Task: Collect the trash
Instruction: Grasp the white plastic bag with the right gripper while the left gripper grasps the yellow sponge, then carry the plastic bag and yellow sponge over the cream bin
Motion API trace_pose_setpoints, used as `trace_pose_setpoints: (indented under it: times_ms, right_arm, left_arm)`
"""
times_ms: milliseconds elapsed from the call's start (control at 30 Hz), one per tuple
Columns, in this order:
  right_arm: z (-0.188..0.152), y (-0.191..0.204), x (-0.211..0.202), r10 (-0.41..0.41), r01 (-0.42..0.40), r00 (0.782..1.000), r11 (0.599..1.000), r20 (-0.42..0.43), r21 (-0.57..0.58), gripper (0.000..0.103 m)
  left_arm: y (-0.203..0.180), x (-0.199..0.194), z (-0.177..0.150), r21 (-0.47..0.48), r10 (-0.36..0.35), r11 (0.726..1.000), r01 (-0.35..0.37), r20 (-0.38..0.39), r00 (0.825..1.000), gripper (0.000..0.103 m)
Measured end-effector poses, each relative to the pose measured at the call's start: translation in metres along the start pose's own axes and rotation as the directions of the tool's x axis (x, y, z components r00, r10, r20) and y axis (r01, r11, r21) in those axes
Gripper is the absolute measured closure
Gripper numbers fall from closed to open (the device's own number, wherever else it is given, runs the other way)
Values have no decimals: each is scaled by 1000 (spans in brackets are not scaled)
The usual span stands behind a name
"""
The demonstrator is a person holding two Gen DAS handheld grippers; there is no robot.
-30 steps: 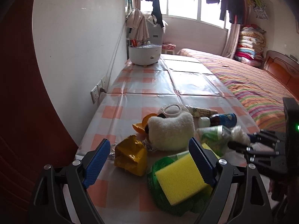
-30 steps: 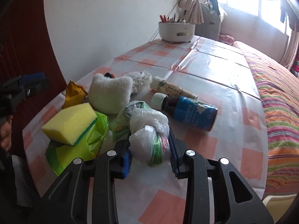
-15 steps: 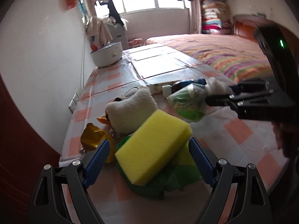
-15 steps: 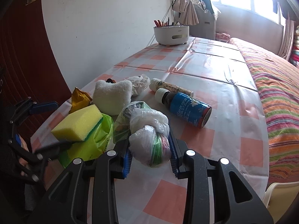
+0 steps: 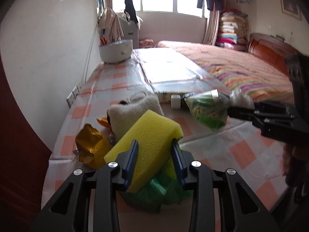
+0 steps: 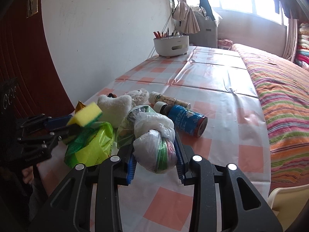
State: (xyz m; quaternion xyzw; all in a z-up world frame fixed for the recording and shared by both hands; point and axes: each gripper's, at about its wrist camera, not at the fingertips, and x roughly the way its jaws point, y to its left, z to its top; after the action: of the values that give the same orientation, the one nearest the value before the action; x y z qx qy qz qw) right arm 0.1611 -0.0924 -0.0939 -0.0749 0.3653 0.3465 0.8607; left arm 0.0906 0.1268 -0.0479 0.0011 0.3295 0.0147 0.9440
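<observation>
Now the yellow sponge (image 5: 148, 145) sits low in the centre of the left wrist view, pinched between the blue pads of the left tongs (image 5: 154, 161), whose jaws have just been closing in on it. Under it lies a green plastic bag (image 5: 154, 191), crumpled on the checked tablecloth (image 5: 241, 150). Just to its left is a gold wrapper (image 5: 90, 147), and behind it a white fluffy cloth (image 5: 133, 110)

Over in the right wrist view, the right tongs (image 6: 155, 158) hold a knotted white bag of rubbish (image 6: 154, 141) at bottom centre, narrow jaws pressing on both sides of it. A clear bag with green contents (image 6: 127, 127) hangs close against its left side; whether the two are joined I cannot tell. From the left camera the same bundle (image 5: 208, 108) shows at middle right, off the cloth

Further out, a brown bottle with a blue label (image 6: 185, 118) lies on its side right of centre, with a pale tube (image 6: 170, 100) beside it. At the far end of the table stands a white pen holder (image 6: 171, 45) near the wall, and a striped bed (image 6: 280, 89) fills the right edge
</observation>
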Motion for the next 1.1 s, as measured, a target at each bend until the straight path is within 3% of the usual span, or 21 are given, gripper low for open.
trace_pose_setpoints:
  times_ms: [600,1100]
  right_arm:
    - [-10,-44,-58,-94,88,991,994,99,61,70]
    - [-53,-118,-140,-284,254,948,948,144,191,70]
  left_arm:
    - [-40,-19,38,-42,-95,994,102,132,987,71]
    - [-141,-20,55,70,-314,949,307,138,939,71]
